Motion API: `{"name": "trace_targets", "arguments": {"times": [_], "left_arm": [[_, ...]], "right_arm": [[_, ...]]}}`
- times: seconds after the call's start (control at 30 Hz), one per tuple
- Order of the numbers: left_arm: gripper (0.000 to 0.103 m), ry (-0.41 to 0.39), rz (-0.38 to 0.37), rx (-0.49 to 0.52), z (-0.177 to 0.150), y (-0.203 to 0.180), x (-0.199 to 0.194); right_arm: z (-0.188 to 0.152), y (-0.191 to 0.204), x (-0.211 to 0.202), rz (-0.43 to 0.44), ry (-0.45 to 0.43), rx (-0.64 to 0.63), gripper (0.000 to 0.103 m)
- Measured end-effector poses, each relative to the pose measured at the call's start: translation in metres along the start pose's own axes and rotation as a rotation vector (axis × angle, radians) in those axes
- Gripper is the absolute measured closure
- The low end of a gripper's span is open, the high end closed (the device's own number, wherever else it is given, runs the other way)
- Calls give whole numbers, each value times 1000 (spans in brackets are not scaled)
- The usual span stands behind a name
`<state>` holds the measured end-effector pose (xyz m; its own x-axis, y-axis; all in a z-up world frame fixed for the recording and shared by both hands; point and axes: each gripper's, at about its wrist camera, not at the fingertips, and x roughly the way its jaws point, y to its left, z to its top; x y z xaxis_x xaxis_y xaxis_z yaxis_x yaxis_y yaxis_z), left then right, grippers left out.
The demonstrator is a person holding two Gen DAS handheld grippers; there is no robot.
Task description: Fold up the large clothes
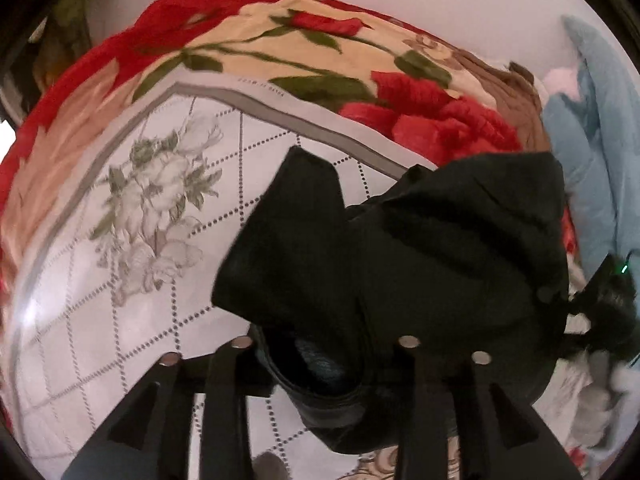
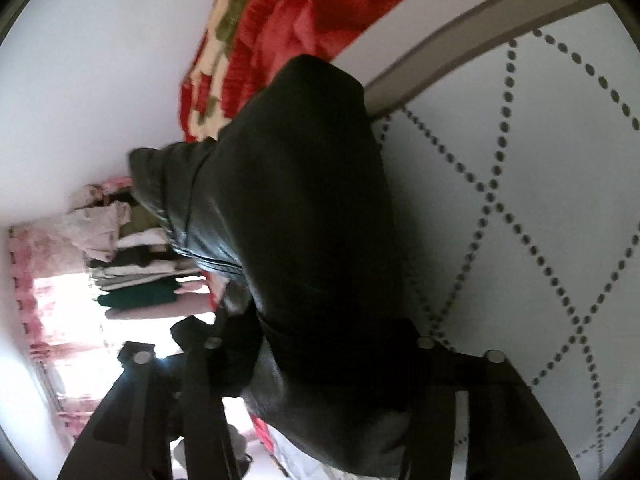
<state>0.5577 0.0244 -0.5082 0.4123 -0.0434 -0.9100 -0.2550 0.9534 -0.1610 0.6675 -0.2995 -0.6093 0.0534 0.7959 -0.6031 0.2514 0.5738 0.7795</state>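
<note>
While we look along the left gripper (image 1: 326, 346), we count two dark fingers (image 1: 226, 392) standing apart, with one black garment (image 1: 400, 240) bunched between and ahead of them. A shiny folded edge of that garment sags into the gap, yet we see neither pad pressing on it, so we take these jaws as released. Under the garment lies one white quilt (image 1: 120, 280) with dotted diamond lines and one grey flower print, to the left of the jaws. Beyond it, ahead of the jaws, lies one red rose blanket (image 1: 320, 64). Far right of the jaws we see one pale blue cloth (image 1: 592, 152) and, lower down, a black device (image 1: 612, 304), too blurred to tell more.

Along the right gripper (image 2: 320, 344), we again count two fingers (image 2: 204, 400) spread wide, and the same black garment fills the gap and rises ahead of them. We see no pad clamped on it, so these jaws look released too. Right of the jaws lies the quilt; ahead-left, the red blanket; to the left, one stack of folded clothes (image 2: 136, 280) and one pink curtain (image 2: 36, 280).
</note>
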Motion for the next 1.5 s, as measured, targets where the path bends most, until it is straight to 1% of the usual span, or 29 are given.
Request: {"name": "trace_targets", "arguments": {"times": [0.03, 0.07, 0.1, 0.13, 0.17, 0.2, 0.23, 0.27, 0.3, 0.33, 0.37, 0.47, 0.53, 0.57, 0.63, 0.67, 0.73, 0.77, 0.83, 0.87, 1.03, 1.1, 1.13, 1.17, 1.2, 1.3, 1.37, 1.4, 1.5], "left_arm": [[44, 0, 20, 21, 0, -4, 1], [21, 2, 47, 54, -1, -8, -1], [7, 4, 70, 75, -1, -12, -1], [4, 2, 91, 96, -3, -15, -5], [2, 0, 106, 111, -4, -17, -7], [2, -3, 127, 122, -4, -19, -10], [2, -9, 143, 129, -4, -21, -12], [0, -14, 153, 139, -5, -23, -17], [0, -16, 160, 148, -7, -26, -23], [0, -18, 168, 154, -8, -27, -27], [0, -22, 177, 162, -10, -30, -34], [0, -26, 175, 175, -14, -36, -58], [0, -39, 169, 190, -17, -41, -81], [0, -44, 167, 193, -19, -44, -95], [0, -59, 148, 200, -22, -48, -121], [0, -69, 144, 207, -24, -51, -141], [0, -87, 125, 213, -28, -54, -176], [0, -90, 118, 215, -30, -55, -187], [0, -103, 90, 234, -38, -60, -230], [0, -112, 86, 248, -41, -62, -250], [0, -141, 36, 292, -58, -65, -345], [0, -167, 40, 310, -67, -64, -391], [0, -174, 35, 311, -69, -62, -404], [0, -189, 25, 312, -73, -60, -429], [0, -199, 25, 312, -76, -58, -442], [0, -256, 20, 315, -86, -50, -492], [0, -274, 13, 299, -94, -44, -521], [0, -279, 7, 293, -97, -42, -532], [0, -303, 1, 292, -110, -37, -559]], "right_arm": [[0, 3, -1, -44, -1, -5, 39], [-6, 11, -1, -91, -6, -27, 34], [-10, 21, -6, -186, -37, -72, 31], [-18, 29, -10, -257, -57, -105, 27], [-25, 42, -11, -370, -73, -150, 21], [-31, 51, -13, -457, -91, -180, 19], [-44, 66, -16, -581, -130, -220, 17], [-50, 71, -19, -642, -155, -244, 16], [-65, 86, -22, -752, -193, -279, 16], [-76, 89, -23, -807, -211, -295, 15], [-92, 102, -26, -889, -243, -317, 14], [-127, 130, -39, -995, -319, -333, 12], [-153, 139, -53, -1035, -359, -339, 12], [-168, 138, -66, -1042, -374, -335, 12], [-193, 151, -87, -1044, -407, -318, 12], [-207, 164, -94, -1037, -419, -313, 12], [-241, 188, -109, -1055, -446, -311, 12], [-254, 197, -118, -1054, -457, -305, 12], [-290, 222, -146, -1037, -486, -291, 12], [-303, 230, -154, -1041, -497, -292, 12], [-389, 291, -216, -1059, -575, -303, 12], [-428, 319, -241, -1068, -618, -322, 12], [-441, 326, -250, -1067, -628, -325, 12], [-463, 342, -263, -1065, -652, -333, 12], [-474, 349, -271, -1062, -664, -337, 12], [-524, 381, -301, -1044, -720, -360, 12], [-553, 398, -318, -1035, -750, -375, 12], [-570, 407, -326, -1023, -765, -392, 12], [-604, 424, -340, -998, -785, -424, 12]]}}
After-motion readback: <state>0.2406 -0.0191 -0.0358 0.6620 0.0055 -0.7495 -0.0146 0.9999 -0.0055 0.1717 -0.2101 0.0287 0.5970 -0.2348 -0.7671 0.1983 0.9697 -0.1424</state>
